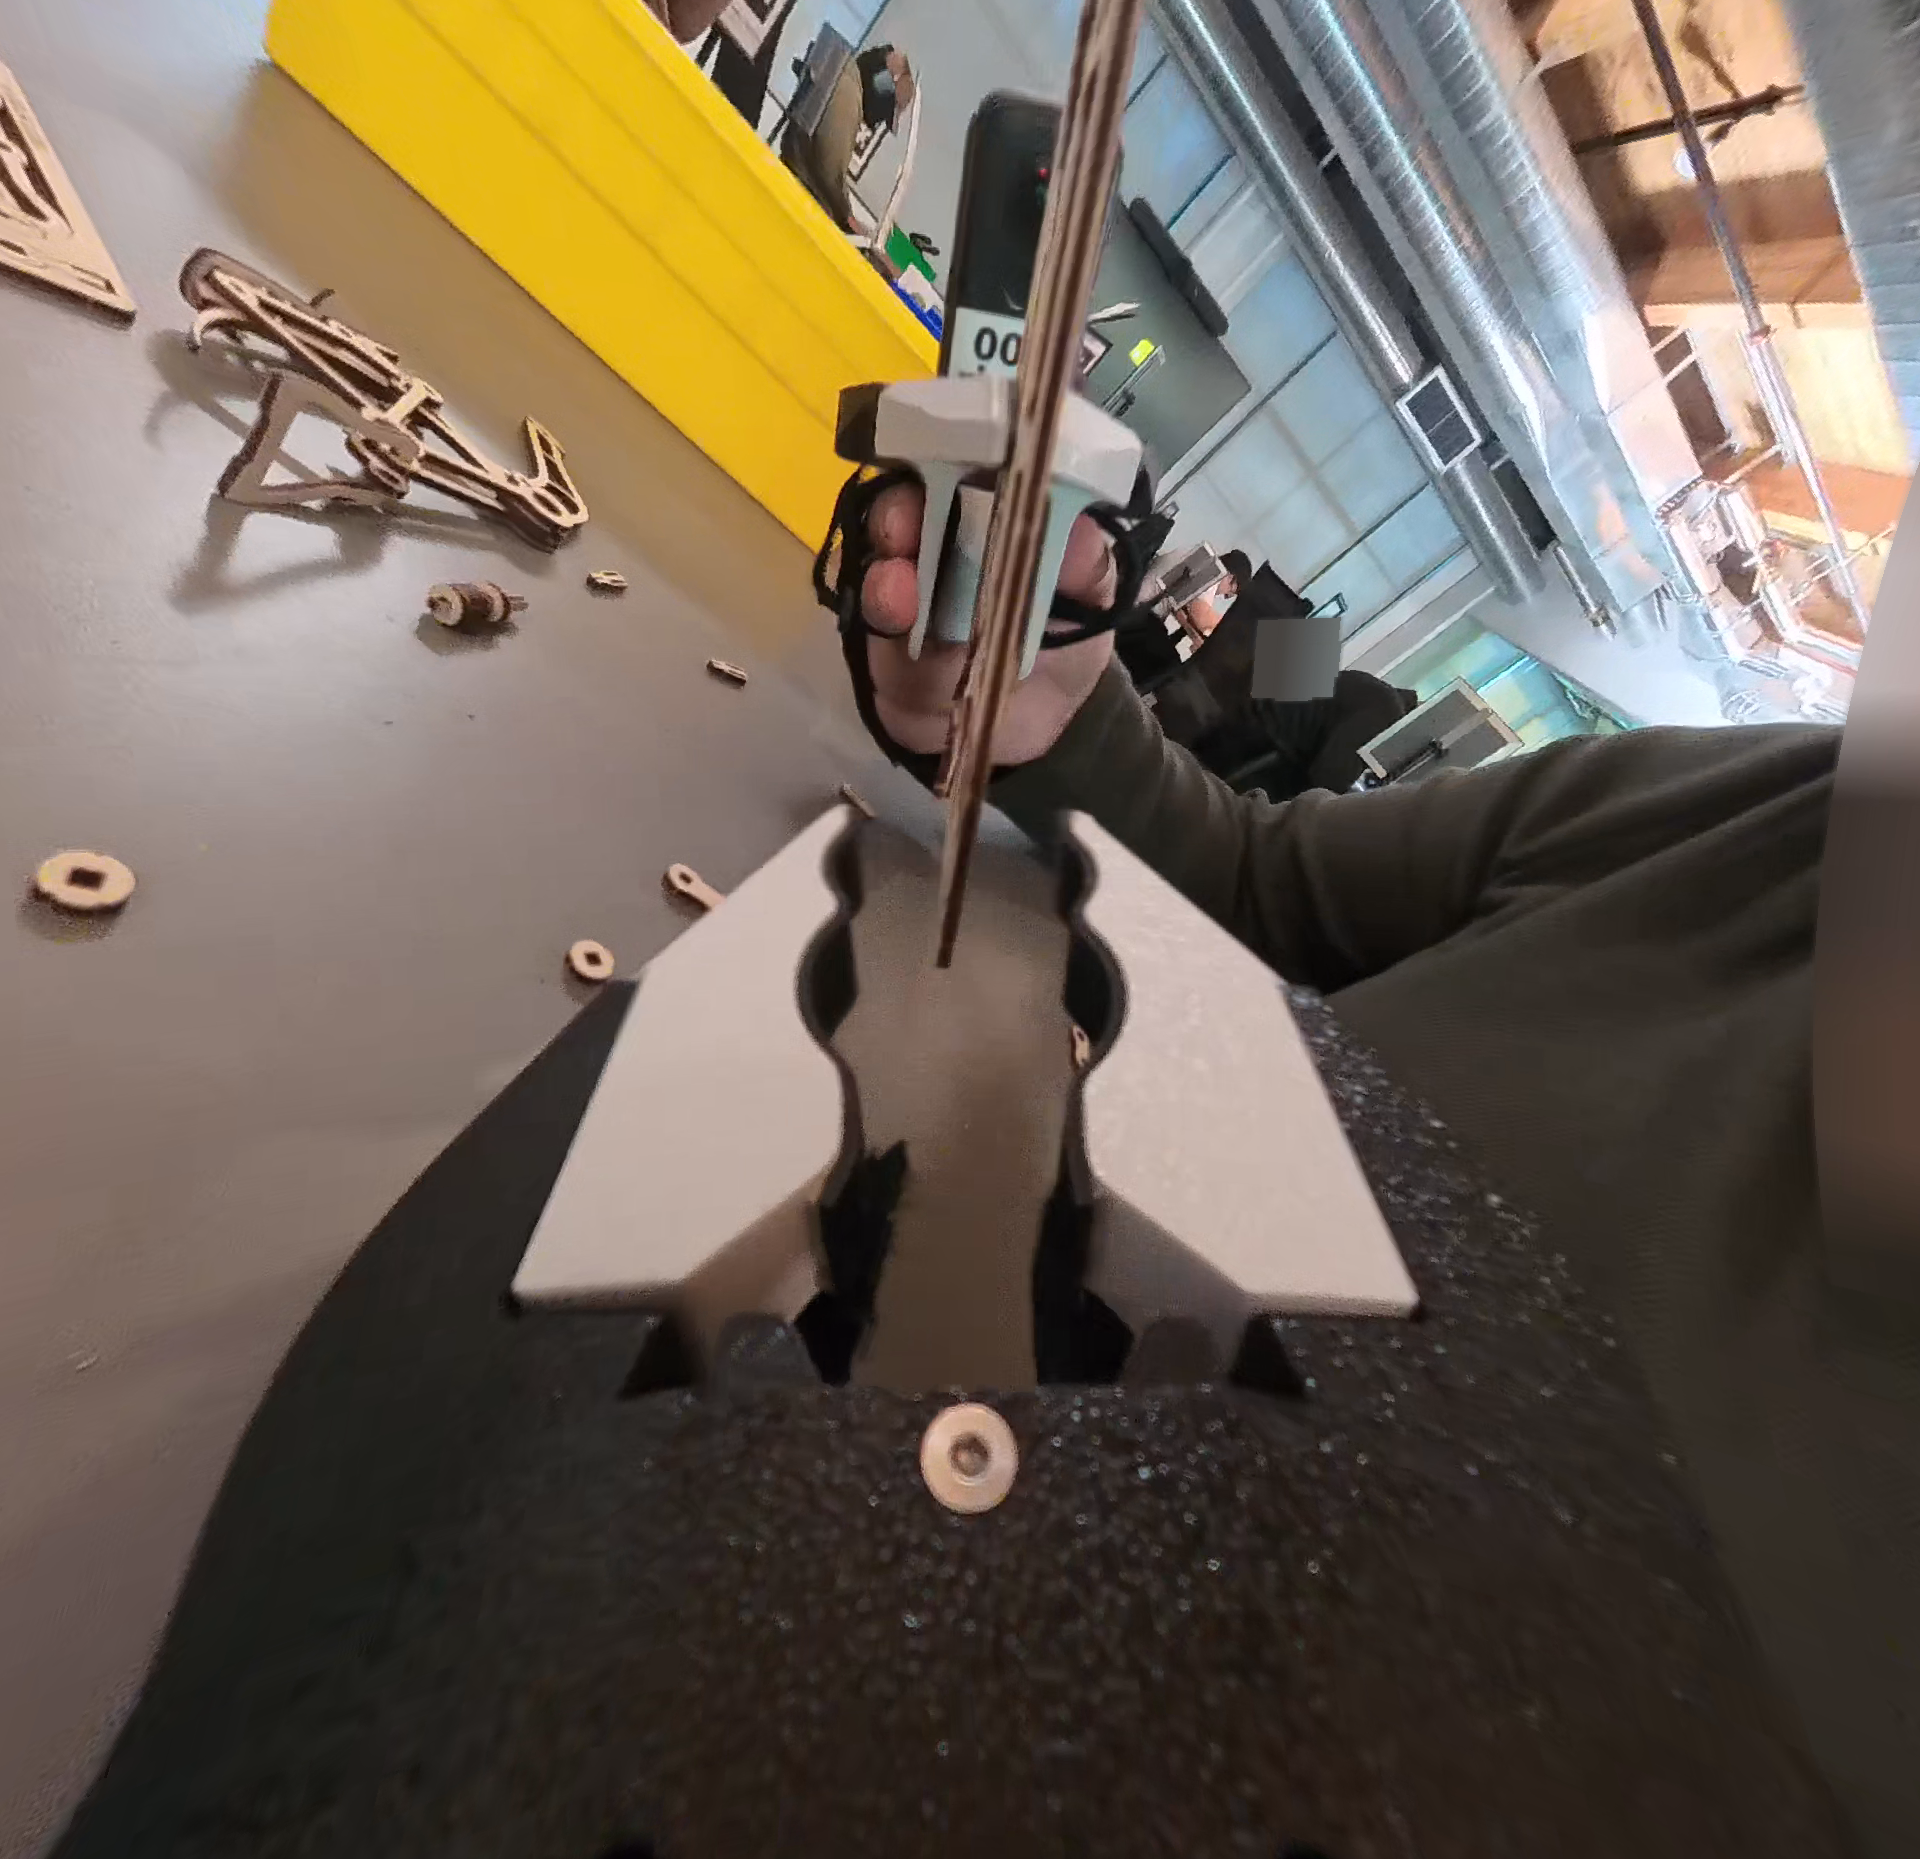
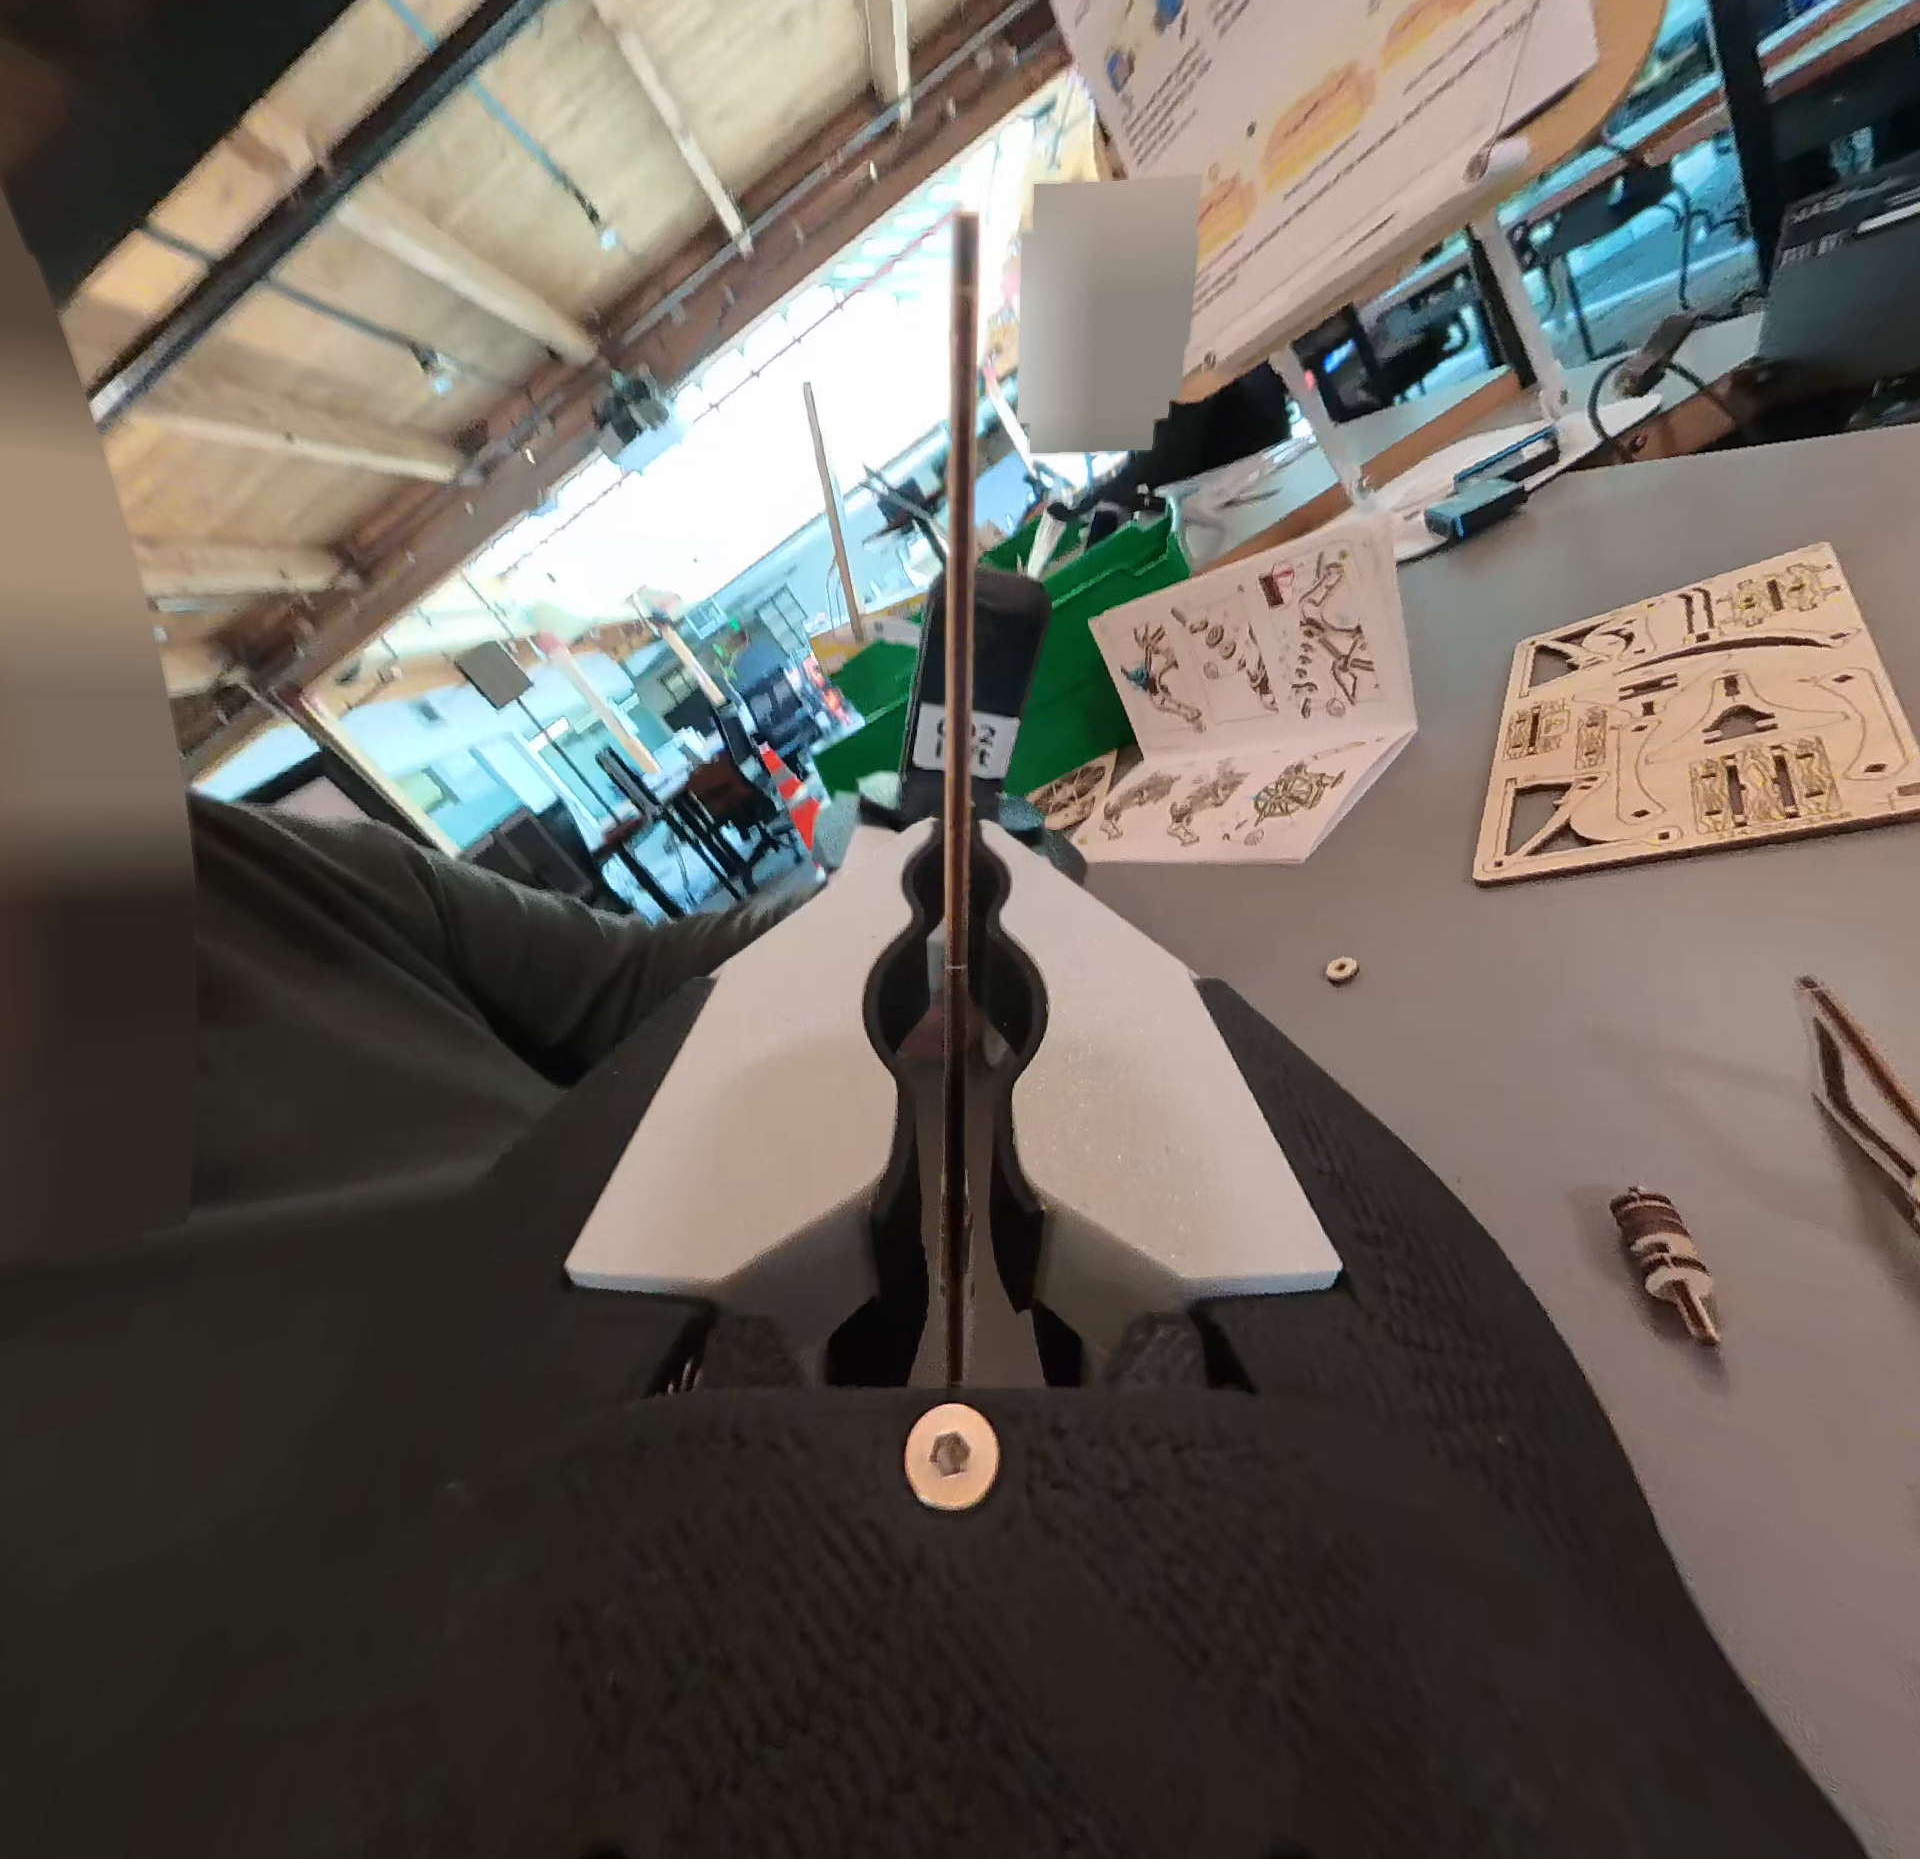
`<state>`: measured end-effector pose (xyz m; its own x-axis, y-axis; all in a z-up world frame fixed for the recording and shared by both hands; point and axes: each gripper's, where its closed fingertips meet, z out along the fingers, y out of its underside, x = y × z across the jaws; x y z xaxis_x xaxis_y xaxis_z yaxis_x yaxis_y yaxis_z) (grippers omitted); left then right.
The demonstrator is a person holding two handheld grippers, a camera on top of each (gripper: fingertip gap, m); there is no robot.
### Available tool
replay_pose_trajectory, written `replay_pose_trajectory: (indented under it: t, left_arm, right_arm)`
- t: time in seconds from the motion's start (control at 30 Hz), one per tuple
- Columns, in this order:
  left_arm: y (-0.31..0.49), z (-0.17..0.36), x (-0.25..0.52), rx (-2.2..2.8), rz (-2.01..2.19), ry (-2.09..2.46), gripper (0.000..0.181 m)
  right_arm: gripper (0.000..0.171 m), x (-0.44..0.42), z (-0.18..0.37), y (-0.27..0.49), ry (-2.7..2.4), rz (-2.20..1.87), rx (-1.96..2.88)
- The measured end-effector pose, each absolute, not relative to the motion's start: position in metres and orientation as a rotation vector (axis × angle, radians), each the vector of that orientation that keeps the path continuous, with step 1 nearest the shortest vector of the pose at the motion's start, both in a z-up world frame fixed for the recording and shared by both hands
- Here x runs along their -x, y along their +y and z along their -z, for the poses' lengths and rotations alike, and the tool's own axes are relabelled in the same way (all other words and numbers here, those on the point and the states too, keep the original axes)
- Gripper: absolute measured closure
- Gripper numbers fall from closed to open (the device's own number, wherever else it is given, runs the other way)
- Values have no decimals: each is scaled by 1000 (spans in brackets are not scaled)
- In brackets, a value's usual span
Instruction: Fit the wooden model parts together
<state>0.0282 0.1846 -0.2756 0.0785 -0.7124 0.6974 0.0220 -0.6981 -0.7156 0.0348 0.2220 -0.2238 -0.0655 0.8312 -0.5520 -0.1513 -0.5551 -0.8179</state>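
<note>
Right gripper [image 2: 954, 874] jaws pinching thin wood sheet [image 2: 958, 583] edge-on. Left gripper [image 1: 961, 874] jaws spread wide around sheet's end, not touching. Bare grey surface [image 1: 312, 978] below.

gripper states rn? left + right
Left gripper: open, nothing between the fingers.
Right gripper: closed on the thin wooden sheet, held edge-on.

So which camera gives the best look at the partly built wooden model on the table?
The left wrist view: the partly built wooden model lies whole and unobstructed on the grey table beside the yellow bin. The right wrist view shows, at most, a cropped sliver at its right edge.
</note>
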Motion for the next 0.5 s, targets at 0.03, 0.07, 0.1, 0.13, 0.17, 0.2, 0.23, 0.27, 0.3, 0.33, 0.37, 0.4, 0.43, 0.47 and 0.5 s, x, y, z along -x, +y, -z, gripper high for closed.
replay_pose_trajectory:
  t: [0.03, 0.07, 0.1, 0.13, 0.17, 0.2, 0.23, 0.27, 0.3, 0.33, 0.37, 0.4, 0.43, 0.47, 0.5]
  left_arm:
    - [184, 279, -29, 1815, 1677, 688, 137]
    - [182, 282, -31, 1836, 1680, 707, 130]
    - [179, 283, -33, 1842, 1684, 731, 130]
    - [177, 282, -34, 1834, 1678, 740, 133]
    - [178, 280, -35, 1814, 1668, 741, 139]
    - [179, 277, -34, 1788, 1660, 738, 147]
    - [180, 274, -33, 1757, 1656, 727, 155]
    - [182, 270, -32, 1727, 1654, 713, 159]
    - [183, 266, -31, 1698, 1654, 698, 161]
    - [185, 263, -30, 1674, 1653, 684, 161]
    - [186, 260, -29, 1649, 1652, 671, 163]
    - [186, 256, -28, 1627, 1650, 659, 165]
    - [189, 255, -28, 1619, 1637, 639, 177]
    - [192, 256, -27, 1621, 1611, 625, 180]
    - [194, 256, -26, 1621, 1589, 611, 181]
  right_arm:
    - [170, -36, 222, 225, -715, -1739, 1469]
    - [171, -38, 219, 227, -669, -1762, 1456]
    - [171, -39, 217, 230, -625, -1783, 1444]
    - [171, -41, 216, 233, -583, -1802, 1432]
    - [171, -42, 214, 236, -544, -1817, 1417]
    - [171, -44, 212, 238, -505, -1831, 1396]
    - [171, -47, 210, 240, -469, -1843, 1372]
    - [171, -49, 207, 242, -436, -1852, 1348]
    - [171, -50, 205, 243, -408, -1856, 1327]
    - [171, -52, 204, 245, -386, -1852, 1309]
    - [171, -52, 203, 246, -369, -1843, 1296]
    - [171, -52, 204, 246, -361, -1839, 1290]
    - [170, -52, 204, 246, -360, -1841, 1291]
    - [170, -51, 205, 246, -360, -1846, 1292]
    - [170, -52, 205, 247, -355, -1849, 1291]
